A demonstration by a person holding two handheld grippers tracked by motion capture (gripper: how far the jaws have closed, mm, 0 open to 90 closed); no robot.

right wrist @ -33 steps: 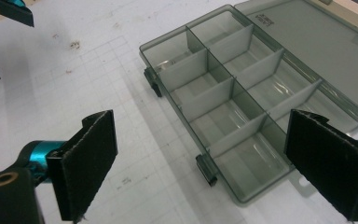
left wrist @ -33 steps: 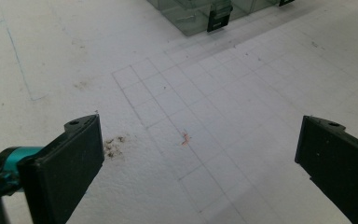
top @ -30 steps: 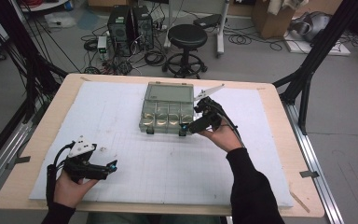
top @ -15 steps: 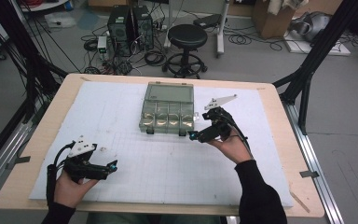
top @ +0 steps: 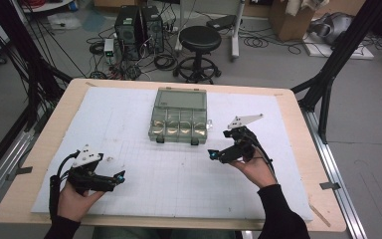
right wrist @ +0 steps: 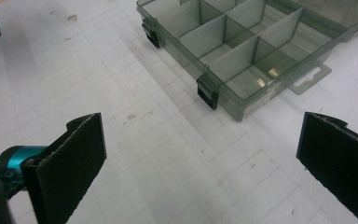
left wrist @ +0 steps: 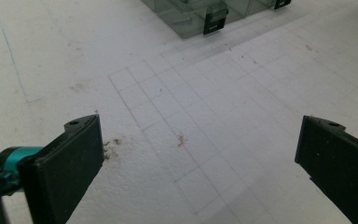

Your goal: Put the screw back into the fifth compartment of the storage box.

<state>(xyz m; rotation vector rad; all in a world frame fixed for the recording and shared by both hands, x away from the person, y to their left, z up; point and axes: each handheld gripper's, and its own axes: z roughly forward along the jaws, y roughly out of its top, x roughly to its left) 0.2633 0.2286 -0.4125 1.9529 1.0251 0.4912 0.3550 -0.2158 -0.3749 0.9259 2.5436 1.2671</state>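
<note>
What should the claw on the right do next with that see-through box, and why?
Probably move the right claw forward again toward the clear box. Its jaws stand wide open and hold nothing, and the box lies open ahead with its lid flat behind it. In the right gripper view, the two black latches face the claw, with bare mat between, so closing that gap seems first.

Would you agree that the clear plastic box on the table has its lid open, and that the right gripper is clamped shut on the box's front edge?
Not quite. The box does have its lid open, but the right gripper is not clamped on it. The right gripper view shows its jaws spread wide with nothing between them, above the white mat short of the box's front edge; the high view shows the same gap.
</note>
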